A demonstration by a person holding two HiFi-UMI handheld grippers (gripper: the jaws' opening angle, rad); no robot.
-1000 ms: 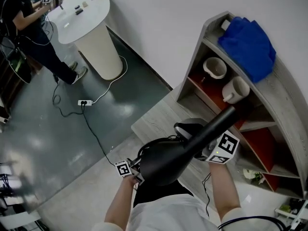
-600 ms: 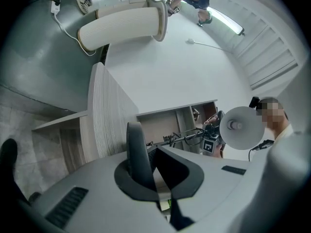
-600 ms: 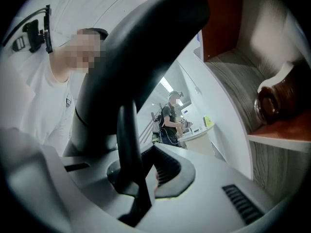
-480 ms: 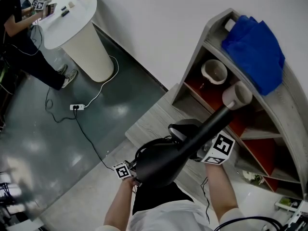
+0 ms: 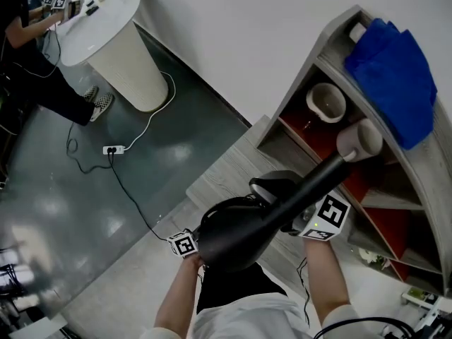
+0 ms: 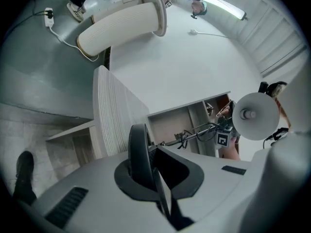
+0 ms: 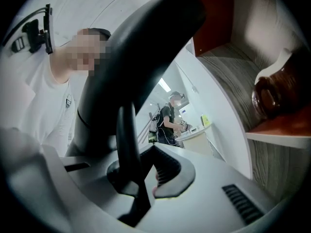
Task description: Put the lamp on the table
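Observation:
I hold a black lamp [image 5: 236, 232] low in front of me, its wide dome near my body and its thick pole [image 5: 314, 186] slanting up right toward the shelf. My left gripper [image 5: 192, 248] sits at the dome's left edge; in the left gripper view this gripper [image 6: 146, 166] is shut on a thin black rim [image 6: 138, 152] of the lamp. My right gripper [image 5: 316, 221] is beside the pole; in the right gripper view it [image 7: 133, 166] is shut on a thin black bar [image 7: 126, 130] under the thick pole [image 7: 136, 57]. The white round table [image 5: 78, 44] stands far off at the upper left.
A curved wooden shelf unit [image 5: 402, 189] rises at the right, with a blue cloth [image 5: 395, 69] on top and two pale mugs [image 5: 325, 103] [image 5: 360, 140] inside. A power strip [image 5: 113, 150] and cable lie on the dark floor. A person [image 5: 28, 55] stands at the white table.
My view has swung slightly, so the shelf and table have shifted in the frame. The lamp stays between both grippers, held the same way.

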